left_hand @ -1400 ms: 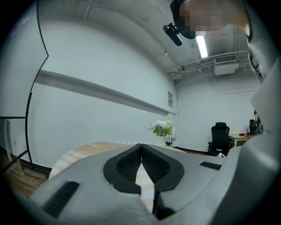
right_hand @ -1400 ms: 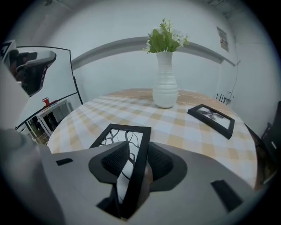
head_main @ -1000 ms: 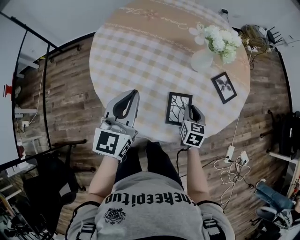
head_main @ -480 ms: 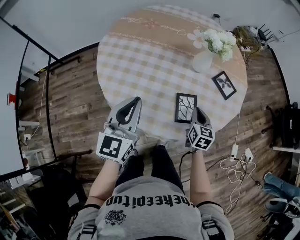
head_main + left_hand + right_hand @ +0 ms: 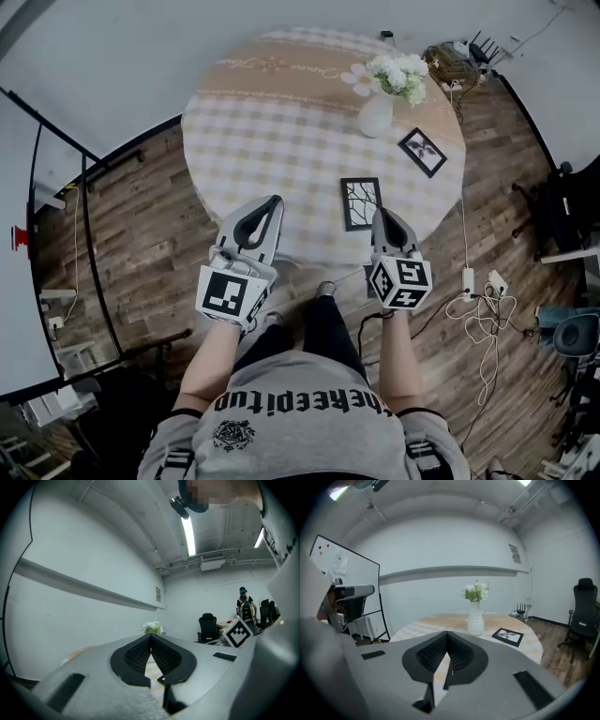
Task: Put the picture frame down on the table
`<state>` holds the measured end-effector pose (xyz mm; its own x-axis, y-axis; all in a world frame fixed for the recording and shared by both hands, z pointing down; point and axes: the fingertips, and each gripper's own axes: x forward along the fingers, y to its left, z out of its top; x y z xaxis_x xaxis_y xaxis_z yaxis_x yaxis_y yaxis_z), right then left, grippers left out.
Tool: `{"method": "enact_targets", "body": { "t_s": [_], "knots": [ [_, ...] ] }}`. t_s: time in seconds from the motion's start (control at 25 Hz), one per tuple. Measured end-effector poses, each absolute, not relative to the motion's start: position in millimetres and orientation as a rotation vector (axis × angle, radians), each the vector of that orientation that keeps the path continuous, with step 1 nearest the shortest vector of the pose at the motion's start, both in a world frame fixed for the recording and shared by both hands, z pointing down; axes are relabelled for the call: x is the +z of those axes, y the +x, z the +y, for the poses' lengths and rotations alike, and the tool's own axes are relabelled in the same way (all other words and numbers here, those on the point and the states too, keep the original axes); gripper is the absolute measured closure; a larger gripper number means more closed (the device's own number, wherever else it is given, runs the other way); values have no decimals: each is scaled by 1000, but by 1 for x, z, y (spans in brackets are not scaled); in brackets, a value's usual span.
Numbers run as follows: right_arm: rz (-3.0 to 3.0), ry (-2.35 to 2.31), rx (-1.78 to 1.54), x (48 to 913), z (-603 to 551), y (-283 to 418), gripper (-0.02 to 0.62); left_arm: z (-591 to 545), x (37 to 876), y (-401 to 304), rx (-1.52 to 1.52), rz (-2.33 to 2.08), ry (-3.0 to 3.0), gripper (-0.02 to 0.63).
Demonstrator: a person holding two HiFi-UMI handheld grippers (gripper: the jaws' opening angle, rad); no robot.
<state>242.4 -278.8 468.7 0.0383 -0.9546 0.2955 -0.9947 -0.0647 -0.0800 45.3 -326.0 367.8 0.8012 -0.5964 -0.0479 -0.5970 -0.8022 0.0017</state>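
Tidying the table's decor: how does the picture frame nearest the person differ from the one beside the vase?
The near frame looks larger than the far frame. The near frame lies roughly square to the person and shows branching lines; the far frame is turned diagonally and shows a compact dark motif. Both are black-edged and lie flat on the table.

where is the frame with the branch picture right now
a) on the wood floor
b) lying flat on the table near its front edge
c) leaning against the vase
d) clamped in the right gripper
b: the branch-picture frame lies flat on the table, just beside the right gripper, whose jaws are closed on nothing.
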Motion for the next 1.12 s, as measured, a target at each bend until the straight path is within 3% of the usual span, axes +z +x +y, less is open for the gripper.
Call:
{"method": "enact_targets", "body": {
  "t_s": [0.72,1.12],
  "knots": [
    [-2033,2341,93,373,-177,154,591,-255,337,1,170,704,-2960,591],
    [-2057,2340,-4,353,-154,146,591,-232,327,3,174,677,-2927,591]
  ]
}}
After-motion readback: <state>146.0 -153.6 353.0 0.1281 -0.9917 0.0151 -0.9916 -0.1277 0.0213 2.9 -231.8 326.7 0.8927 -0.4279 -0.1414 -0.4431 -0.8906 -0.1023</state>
